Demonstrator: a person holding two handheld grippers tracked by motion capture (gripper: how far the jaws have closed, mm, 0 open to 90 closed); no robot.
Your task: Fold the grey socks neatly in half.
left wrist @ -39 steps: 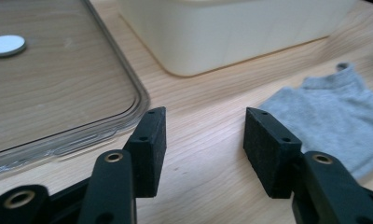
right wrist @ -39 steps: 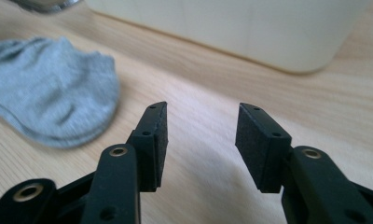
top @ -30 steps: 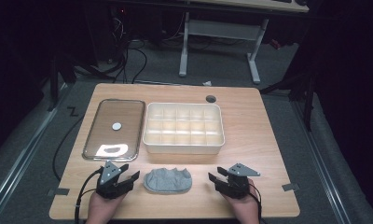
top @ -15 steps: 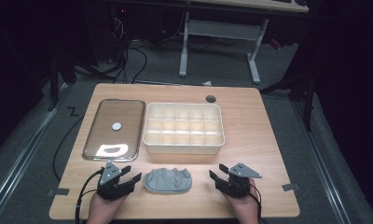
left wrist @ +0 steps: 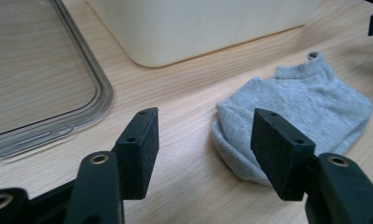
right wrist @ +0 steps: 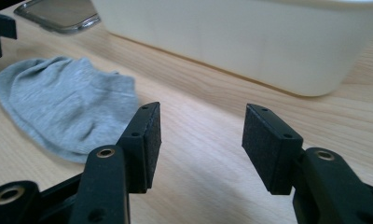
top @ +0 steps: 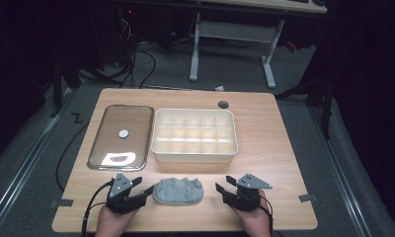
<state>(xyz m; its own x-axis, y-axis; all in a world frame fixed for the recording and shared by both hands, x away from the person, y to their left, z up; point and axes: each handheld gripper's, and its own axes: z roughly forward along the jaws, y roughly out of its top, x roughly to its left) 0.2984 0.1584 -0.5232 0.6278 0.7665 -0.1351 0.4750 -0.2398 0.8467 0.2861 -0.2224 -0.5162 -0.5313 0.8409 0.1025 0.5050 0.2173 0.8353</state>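
Sock [top: 178,191], grey and rumpled, lies flat on the worktop [top: 264,148] between the 2 grippers, untouched by either. The left gripper [top: 139,193] has its jaws spread wide with nothing between them; in the left gripper view the sock [left wrist: 294,109] sits at about 1 o'clock from the jaws, its near edge just beside the right-hand pad [left wrist: 278,147]. The right gripper [top: 223,189] is likewise spread and empty, and in the right gripper view the sock [right wrist: 63,105] lies at about 10 o'clock, close to its left-hand pad [right wrist: 145,144].

Compared with the pictures from 1 s and 0.5 s ago, very little has changed: both grippers sit where they were at the near edge, perhaps a touch closer to the sock, and the sock has not moved. My reading is that the work is at its very start, with both hands poised to take the sock from either end.

Farther out, at 12 o'clock from the sock, stands the cream divided box [top: 194,136], its compartments apparently empty. At its 9 o'clock lies a clear lid [top: 120,136], flat on the wood.
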